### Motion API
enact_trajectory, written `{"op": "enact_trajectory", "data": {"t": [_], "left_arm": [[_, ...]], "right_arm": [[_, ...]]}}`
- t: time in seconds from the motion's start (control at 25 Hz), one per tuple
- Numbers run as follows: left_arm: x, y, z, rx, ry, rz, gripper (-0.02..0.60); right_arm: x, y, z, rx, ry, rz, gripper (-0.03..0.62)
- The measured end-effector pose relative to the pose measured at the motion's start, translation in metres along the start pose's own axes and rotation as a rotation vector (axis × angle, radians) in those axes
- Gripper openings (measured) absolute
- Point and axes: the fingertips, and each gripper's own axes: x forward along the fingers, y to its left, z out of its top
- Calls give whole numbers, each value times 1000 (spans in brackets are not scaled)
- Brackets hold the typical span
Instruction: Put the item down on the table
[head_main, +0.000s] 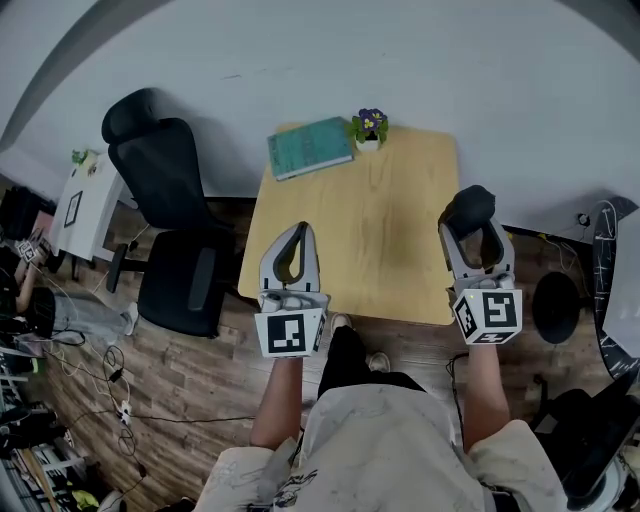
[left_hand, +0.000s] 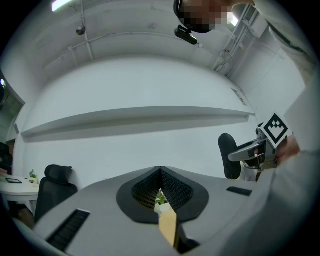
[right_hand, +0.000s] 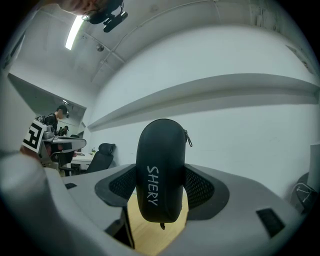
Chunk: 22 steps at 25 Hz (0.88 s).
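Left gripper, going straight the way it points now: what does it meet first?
Probably the potted plant at the table's far edge, in line behind the left gripper's shut tips. Nothing nearer shows; depth unclear, it might pass over.

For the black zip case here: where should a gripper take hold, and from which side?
Across its narrow width near mid-length, pads on the two long edges, coming in from one end along its length. The black case is a long rounded oval, so its ends would likely slip. The right gripper holds it this way, one rounded end past the tips.
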Motion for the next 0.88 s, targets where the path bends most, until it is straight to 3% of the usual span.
{"op": "enact_trajectory", "data": {"t": [0.4,0.88], "left_arm": [[-11,11,-48,-33,79,29,6],[-48,9,-125,-132,225,65,6]], "right_arm": [[26,36,-52,-7,161,100,305],[39,77,-146,-27,443,238,305]]}}
